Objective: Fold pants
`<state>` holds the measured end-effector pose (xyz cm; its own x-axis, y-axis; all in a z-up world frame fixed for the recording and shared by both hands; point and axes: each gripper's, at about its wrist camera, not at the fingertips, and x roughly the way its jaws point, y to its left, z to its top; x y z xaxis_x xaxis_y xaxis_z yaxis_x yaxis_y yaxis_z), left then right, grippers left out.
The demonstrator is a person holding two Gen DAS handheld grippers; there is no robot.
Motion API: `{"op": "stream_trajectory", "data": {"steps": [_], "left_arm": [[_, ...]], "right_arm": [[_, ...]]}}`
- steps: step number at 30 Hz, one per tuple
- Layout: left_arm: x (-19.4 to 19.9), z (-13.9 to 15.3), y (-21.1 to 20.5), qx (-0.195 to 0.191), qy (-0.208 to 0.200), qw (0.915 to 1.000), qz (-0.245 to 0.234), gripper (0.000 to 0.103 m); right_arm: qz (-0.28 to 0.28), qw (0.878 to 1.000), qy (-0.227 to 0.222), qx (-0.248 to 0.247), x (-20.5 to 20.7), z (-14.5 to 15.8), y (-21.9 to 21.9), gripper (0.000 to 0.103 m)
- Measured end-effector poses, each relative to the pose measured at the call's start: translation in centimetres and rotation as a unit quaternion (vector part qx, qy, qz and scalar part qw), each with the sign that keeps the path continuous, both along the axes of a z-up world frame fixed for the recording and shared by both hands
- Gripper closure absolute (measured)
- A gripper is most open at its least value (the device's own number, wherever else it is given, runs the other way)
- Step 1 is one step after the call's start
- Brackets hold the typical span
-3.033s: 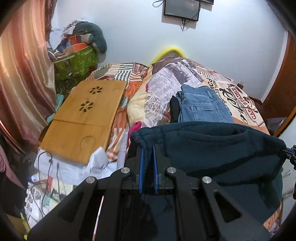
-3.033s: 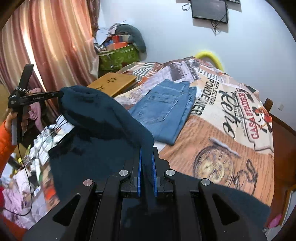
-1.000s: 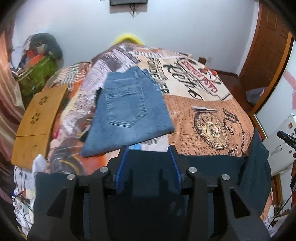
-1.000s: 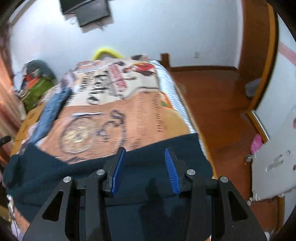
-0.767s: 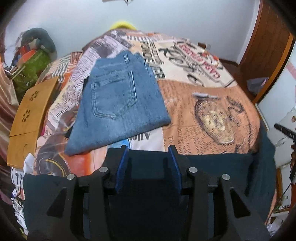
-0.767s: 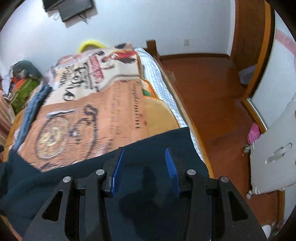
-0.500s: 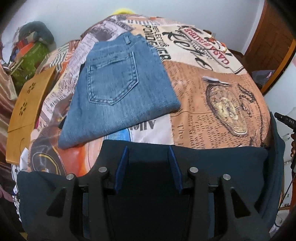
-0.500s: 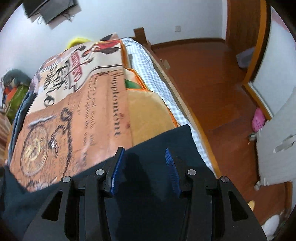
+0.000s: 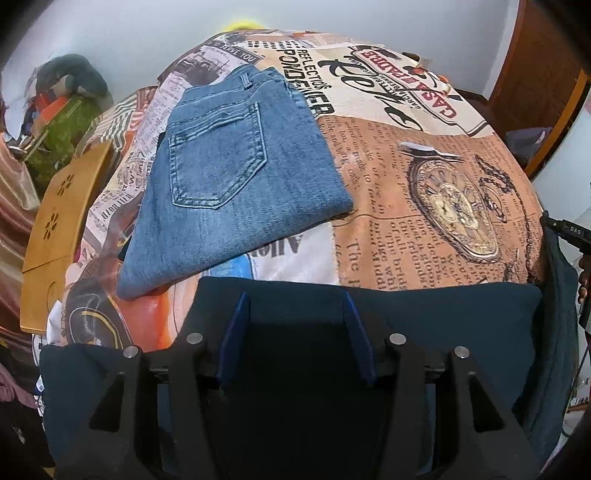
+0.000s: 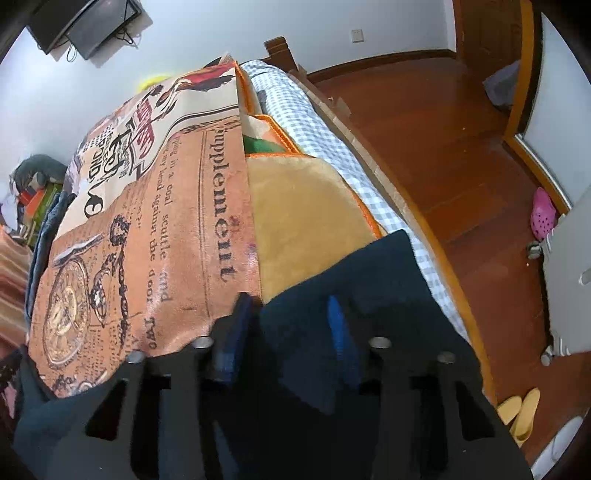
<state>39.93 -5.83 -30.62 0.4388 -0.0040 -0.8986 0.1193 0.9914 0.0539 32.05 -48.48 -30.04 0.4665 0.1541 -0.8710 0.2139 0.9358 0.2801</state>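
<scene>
1. Two pairs of pants show: dark teal pants (image 9: 424,306) spread flat under and around both grippers, and folded blue jeans (image 9: 236,177) beyond the left gripper's fingers, up and to their left, well apart from them.
2. One wooden lap tray (image 9: 55,221) lies far left of the left fingers at the bed's edge; one wall screen (image 10: 88,26) hangs high and left of the right fingers; one pink shoe (image 10: 543,214) and one pair of yellow slippers (image 10: 521,410) sit on the floor right of the right fingers.
3. The surface is a bed with a newspaper-print blanket (image 9: 424,206) showing a pocket watch, over a tan fleece layer (image 10: 306,214) and a checked sheet (image 10: 306,107). White walls and a red-brown wooden floor (image 10: 443,140) surround it.
4. The left gripper (image 9: 295,334) tilts steeply down over the teal pants' far edge. Its jaws have just been opening and stand apart, fabric lying between the blue pads without being pinched.
5. The right gripper (image 10: 290,332) tilts steeply down at the pants' corner near the bed's right side. Its jaws have just been closing, yet a gap remains; teal fabric lies between the pads, not visibly squeezed.
</scene>
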Motion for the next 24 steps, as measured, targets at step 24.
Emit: {"op": "stream_trajectory", "data": {"steps": [24], "left_arm": [[-10.6, 4.8, -8.2, -0.048, -0.017, 0.993, -0.106, 0.031]], "right_arm": [[-0.011, 0.994, -0.106, -0.006, -9.9, 11.0, -1.1, 0.093]]}}
